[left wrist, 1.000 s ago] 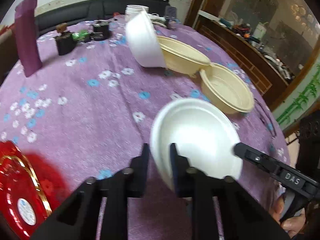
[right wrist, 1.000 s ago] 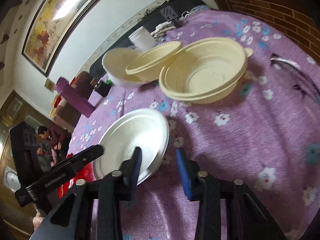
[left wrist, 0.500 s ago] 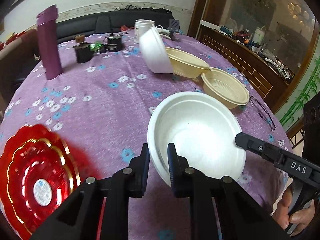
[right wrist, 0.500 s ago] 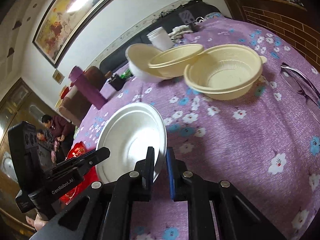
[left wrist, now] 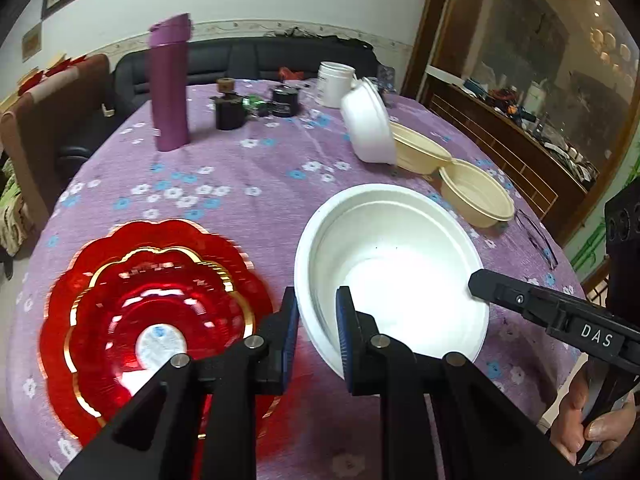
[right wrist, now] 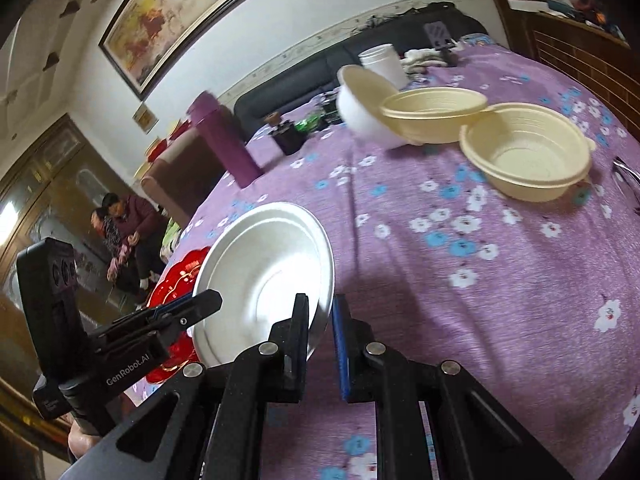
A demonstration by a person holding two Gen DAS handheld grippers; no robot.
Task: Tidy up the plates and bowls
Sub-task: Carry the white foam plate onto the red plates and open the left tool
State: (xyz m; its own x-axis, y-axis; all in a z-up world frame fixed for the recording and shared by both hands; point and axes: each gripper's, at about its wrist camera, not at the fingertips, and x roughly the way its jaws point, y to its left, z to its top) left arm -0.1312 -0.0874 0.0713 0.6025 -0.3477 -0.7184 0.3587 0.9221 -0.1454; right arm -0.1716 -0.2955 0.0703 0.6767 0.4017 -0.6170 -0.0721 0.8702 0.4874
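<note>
Both grippers hold one white foam bowl [left wrist: 396, 264] above the purple flowered tablecloth. My left gripper [left wrist: 318, 332] is shut on its near left rim. My right gripper [right wrist: 320, 330] is shut on the opposite rim of the bowl [right wrist: 264, 276]; its finger also shows in the left wrist view [left wrist: 520, 300]. A red plate with gold scalloped edging [left wrist: 148, 320] lies on the table just left of the bowl, and peeks out behind it in the right wrist view [right wrist: 176, 280].
Two cream bowls [right wrist: 528, 152] [right wrist: 432, 112] and a tilted white bowl [left wrist: 368, 124] sit at the far right of the table. A purple flask [left wrist: 170, 84], a white jar [left wrist: 334, 84] and small dark containers [left wrist: 230, 110] stand at the back. Glasses [left wrist: 536, 236] lie near the right edge.
The white bowl has been lifted and carried left toward the red plate, held by both grippers. The right gripper closed on its rim about one second ago.
</note>
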